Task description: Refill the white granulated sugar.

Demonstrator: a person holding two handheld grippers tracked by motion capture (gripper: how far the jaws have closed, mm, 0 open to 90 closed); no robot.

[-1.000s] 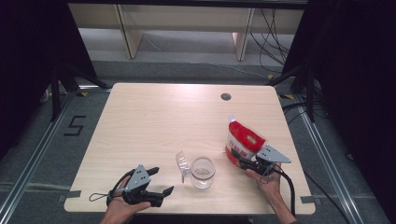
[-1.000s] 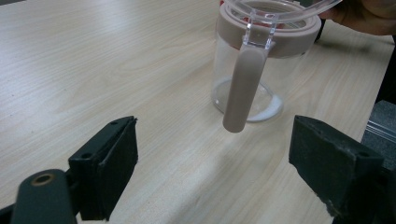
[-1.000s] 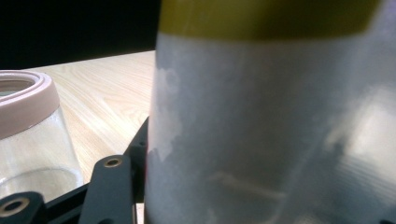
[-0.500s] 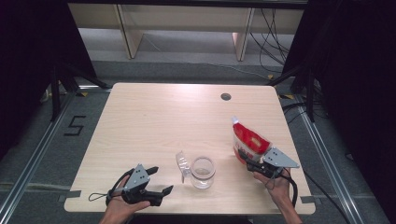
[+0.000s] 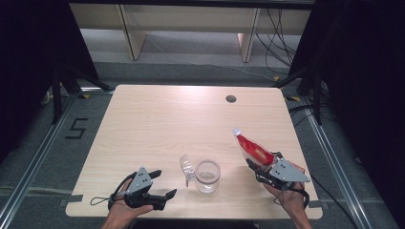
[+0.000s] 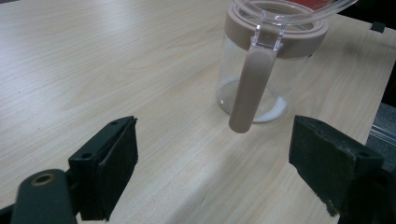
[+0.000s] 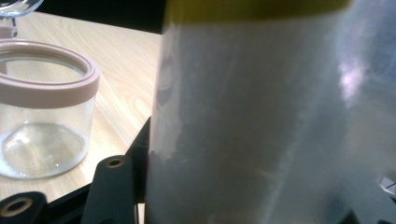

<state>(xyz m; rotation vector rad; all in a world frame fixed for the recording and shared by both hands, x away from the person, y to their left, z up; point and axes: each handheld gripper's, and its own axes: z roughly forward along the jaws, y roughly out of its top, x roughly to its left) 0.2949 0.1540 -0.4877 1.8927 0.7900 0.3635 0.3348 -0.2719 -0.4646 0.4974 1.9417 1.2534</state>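
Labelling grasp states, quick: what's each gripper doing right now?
Left gripper: open, holding nothing, resting on the table facing the jar.
Right gripper: closed on the red and white bag, lifted and tilted.

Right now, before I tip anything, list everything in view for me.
Jar: one, clear glass with a pinkish-brown rim, near edge of the table between the two tongs.
Jar lid: one, clear, flipped open at the jar's left side; pinkish-brown clasp hangs down the jar.
Pouch: one, red and white, held tilted above the table right of the jar.
Table: one, light wood, with a dark round hole near the far edge.
Left tongs: black, open, resting at the near left.
Right tongs: black, clamped on the pouch's lower end.
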